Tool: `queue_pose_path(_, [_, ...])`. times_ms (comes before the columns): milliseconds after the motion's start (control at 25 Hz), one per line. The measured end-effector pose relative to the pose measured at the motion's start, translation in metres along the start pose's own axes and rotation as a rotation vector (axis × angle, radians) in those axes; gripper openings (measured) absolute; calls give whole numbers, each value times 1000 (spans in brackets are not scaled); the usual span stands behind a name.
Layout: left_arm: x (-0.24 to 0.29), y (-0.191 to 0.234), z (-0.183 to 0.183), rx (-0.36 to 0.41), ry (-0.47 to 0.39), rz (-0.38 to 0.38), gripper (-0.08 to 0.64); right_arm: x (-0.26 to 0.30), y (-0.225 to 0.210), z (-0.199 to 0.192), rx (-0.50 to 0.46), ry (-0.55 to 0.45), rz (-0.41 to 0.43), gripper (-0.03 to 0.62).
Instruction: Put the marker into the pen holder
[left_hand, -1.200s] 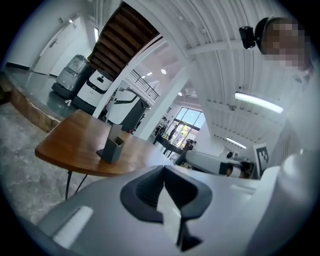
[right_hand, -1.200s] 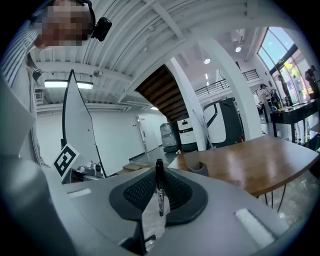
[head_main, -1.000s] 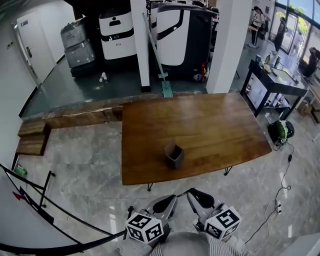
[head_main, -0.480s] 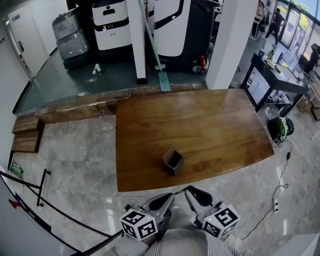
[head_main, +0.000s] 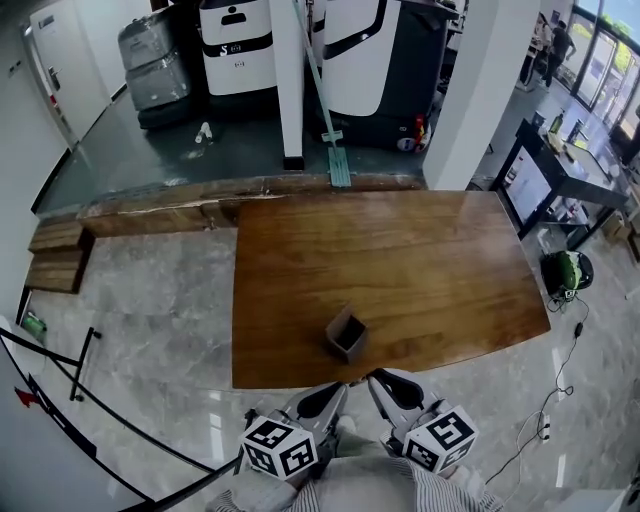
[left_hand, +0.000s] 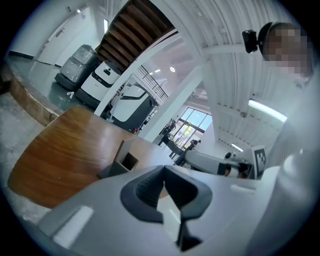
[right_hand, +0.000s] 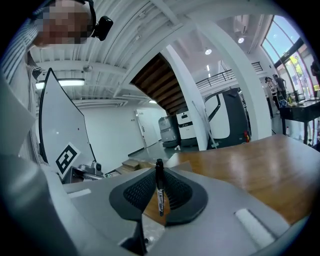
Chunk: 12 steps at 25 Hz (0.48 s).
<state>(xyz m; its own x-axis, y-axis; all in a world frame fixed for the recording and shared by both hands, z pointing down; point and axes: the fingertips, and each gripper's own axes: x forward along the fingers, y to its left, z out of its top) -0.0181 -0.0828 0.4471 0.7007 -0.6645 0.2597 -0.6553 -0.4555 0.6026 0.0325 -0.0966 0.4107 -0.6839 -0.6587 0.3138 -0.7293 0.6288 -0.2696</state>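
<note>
A dark grey square pen holder (head_main: 346, 334) stands upright near the front edge of the wooden table (head_main: 400, 260). In the left gripper view the pen holder (left_hand: 125, 160) is just beyond the jaws, with its opening facing up. My right gripper (right_hand: 159, 172) is shut on a black marker (right_hand: 159, 189), which stands upright between the pads. My left gripper (left_hand: 164, 170) is shut with nothing in it. In the head view both the left gripper (head_main: 330, 392) and the right gripper (head_main: 383, 382) are held close to the body, just short of the table's front edge.
Marble floor surrounds the table. A white pillar (head_main: 288, 80), large machines (head_main: 370, 60) and a leaning mop (head_main: 325, 100) stand behind it. A black side desk (head_main: 560, 180) is at the right. A whiteboard stand (head_main: 60, 380) is at the left.
The head view has shifted slightly, so the table and pen holder sit a little differently in frame. Both grippers stay low near the body; the marker remains held.
</note>
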Motion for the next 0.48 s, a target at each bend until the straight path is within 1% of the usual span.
queue_pose_path(120, [4, 4, -2, -16, 13, 5, 8, 6, -5, -5, 15, -15, 9, 44])
queue_pose_path(280, [8, 15, -1, -33, 15, 21, 8, 16, -16, -6, -22, -1, 10, 44])
queue_pose_path(480, [19, 33, 8, -57, 4, 43, 8, 31, -34, 12, -16, 2, -1, 44])
